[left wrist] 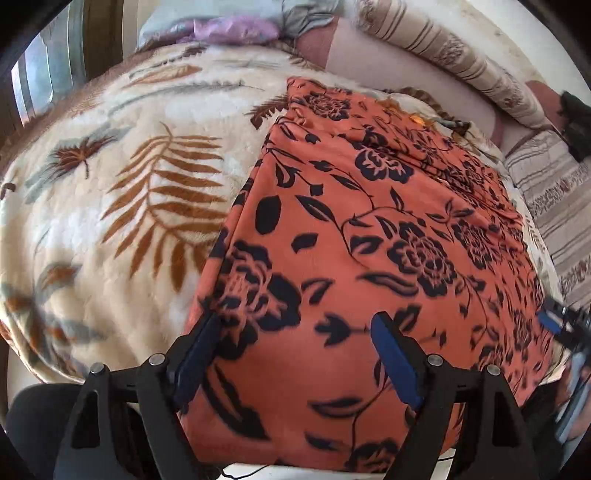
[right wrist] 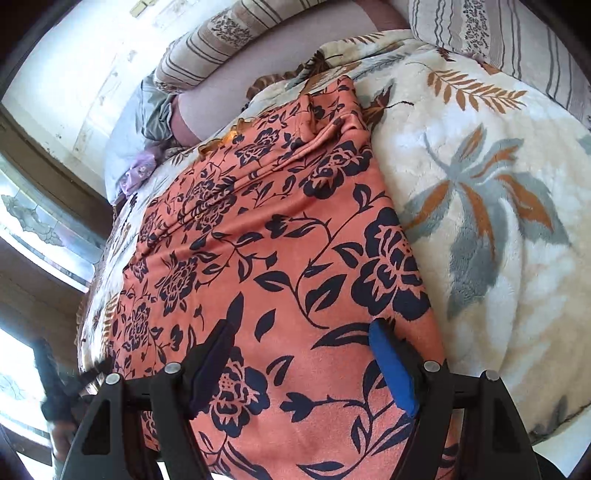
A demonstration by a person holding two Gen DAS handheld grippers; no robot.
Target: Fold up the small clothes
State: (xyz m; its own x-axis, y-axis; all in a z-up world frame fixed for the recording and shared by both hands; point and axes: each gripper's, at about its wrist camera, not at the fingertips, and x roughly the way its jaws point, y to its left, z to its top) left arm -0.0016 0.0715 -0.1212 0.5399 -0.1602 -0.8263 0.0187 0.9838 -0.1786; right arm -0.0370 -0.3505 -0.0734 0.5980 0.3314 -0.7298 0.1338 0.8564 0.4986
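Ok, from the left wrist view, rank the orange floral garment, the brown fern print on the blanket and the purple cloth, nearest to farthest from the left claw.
1. Orange floral garment: directly beneath the open left claw.
2. Brown fern print: ahead and left, on the blanket.
3. Purple cloth: at the bed's far end.

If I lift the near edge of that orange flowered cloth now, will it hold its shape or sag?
The orange cloth will likely sag: it lies flat, following the blanket, with soft creases at its far end. It looks thin, so probably light. Pushed, it may bunch up, since the plush blanket should grip it.
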